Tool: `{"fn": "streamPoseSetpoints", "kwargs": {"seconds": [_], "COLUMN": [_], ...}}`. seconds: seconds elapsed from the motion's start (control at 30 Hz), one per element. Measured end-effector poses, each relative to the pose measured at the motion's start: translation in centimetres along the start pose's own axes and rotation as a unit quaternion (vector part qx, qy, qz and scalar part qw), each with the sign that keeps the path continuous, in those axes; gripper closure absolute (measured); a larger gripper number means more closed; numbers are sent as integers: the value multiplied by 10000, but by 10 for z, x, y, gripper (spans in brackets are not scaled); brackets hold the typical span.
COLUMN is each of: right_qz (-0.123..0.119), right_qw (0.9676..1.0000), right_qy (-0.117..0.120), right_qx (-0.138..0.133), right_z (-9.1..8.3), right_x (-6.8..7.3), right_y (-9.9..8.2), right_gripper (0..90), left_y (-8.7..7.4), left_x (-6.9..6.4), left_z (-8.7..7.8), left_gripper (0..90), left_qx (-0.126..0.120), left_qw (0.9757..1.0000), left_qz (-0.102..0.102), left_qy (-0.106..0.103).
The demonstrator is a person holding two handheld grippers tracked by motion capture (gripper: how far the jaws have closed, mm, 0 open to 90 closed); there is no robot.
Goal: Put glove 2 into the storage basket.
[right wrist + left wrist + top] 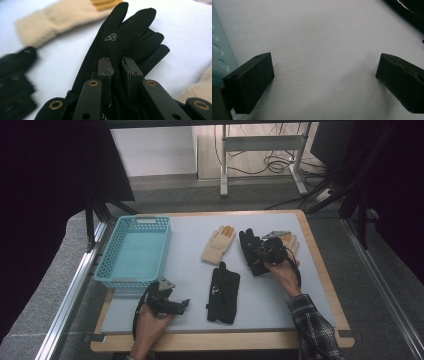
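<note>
The left gripper point(172, 304) is lying low over the pale grey table top point(190, 265) at the near left, its jaws standing wide apart with nothing between them; in the left gripper view they are framing only bare table surface point(324, 50). At that view's left edge a slice of the turquoise perforated plastic basket point(218, 57) is showing, and a dark shape is cutting across the top right corner, too cropped to identify.

The right gripper point(117, 65) is sitting on the black fabric glove with a small white logo point(125, 37) at the far right of the table. Its jaws are drawn narrow, only a slim gap showing between them, and they are pressing against the glove's palm area; whether any fabric is actually pinched in that gap I cannot tell. In the high view the right hand point(284, 272) and the gripper body are covering much of this glove point(248, 247).

A second black glove point(223, 292) is lying flat near the table's middle. A cream knitted glove with orange fingertips point(218, 244) is resting just left of the held-down glove, apart from it. Another cream glove point(292, 241) is peeking out behind the right gripper, mostly hidden. The basket point(132, 251) is sitting at the far left.
</note>
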State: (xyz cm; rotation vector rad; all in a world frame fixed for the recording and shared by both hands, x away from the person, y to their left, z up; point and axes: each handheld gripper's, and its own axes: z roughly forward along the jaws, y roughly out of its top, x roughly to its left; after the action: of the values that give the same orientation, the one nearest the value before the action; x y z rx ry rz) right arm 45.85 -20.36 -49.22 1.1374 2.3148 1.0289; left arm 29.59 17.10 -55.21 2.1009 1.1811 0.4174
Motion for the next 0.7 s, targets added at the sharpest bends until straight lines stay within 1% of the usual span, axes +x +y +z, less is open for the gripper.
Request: {"fn": "streamPoseSetpoints", "kwargs": {"seconds": [0.03,0.07,0.13,0.17,0.2,0.23,0.3,0.37,0.4,0.43,0.47,0.5,0.53,0.57,0.6,0.63,0.67,0.7], "right_qz": [0,-9,-48,-48,-59,-59,-91,-154,-266,-266,-376,-376,-435,-435,-470,-487,-487,-518], "right_qw": [10000,9999,9995,9995,9988,9988,9977,9966,9956,9956,9942,9942,9931,9931,9922,9917,9917,9916], "right_qy": [0,101,191,191,313,313,495,653,775,775,910,910,1035,1035,1106,1137,1137,1140], "right_qx": [0,-138,-258,-258,-382,-382,-464,-472,-451,-451,-424,-424,-352,-352,-342,-346,-346,-333], "right_z": [0,-13,-24,-24,-36,-36,-49,-56,-61,-61,-64,-64,-63,-63,-62,-61,-61,-58], "right_x": [0,8,15,15,27,27,43,59,74,74,93,93,107,107,118,124,124,129], "right_y": [0,1,1,1,-1,-1,-5,-11,-17,-17,-24,-24,-31,-31,-34,-36,-36,-39], "right_gripper": [768,768,767,767,765,765,764,762,761,761,760,760,760,760,760,759,759,753], "left_y": [0,0,0,0,0,0,0,0,0,0,0,0,0,0,0,0,0,0], "left_x": [0,0,0,0,0,0,0,0,0,0,0,0,0,0,0,0,0,0], "left_z": [0,0,0,0,0,0,0,0,0,0,0,0,0,0,0,0,0,0], "left_gripper": [18,18,18,18,19,19,18,18,19,19,19,18,18,18,18,18,18,18], "left_qx": [0,0,2,3,5,3,3,4,-6,-6,-1,-1,-18,-18,-19,-19,-19,-22], "left_qw": [10000,10000,10000,10000,10000,10000,10000,10000,10000,10000,10000,10000,10000,10000,10000,10000,10000,10000], "left_qz": [0,0,2,4,5,4,5,4,4,4,0,0,-19,-19,-17,-17,-18,-20], "left_qy": [0,-1,-1,0,0,3,2,4,5,5,5,5,8,8,8,8,7,5]}}
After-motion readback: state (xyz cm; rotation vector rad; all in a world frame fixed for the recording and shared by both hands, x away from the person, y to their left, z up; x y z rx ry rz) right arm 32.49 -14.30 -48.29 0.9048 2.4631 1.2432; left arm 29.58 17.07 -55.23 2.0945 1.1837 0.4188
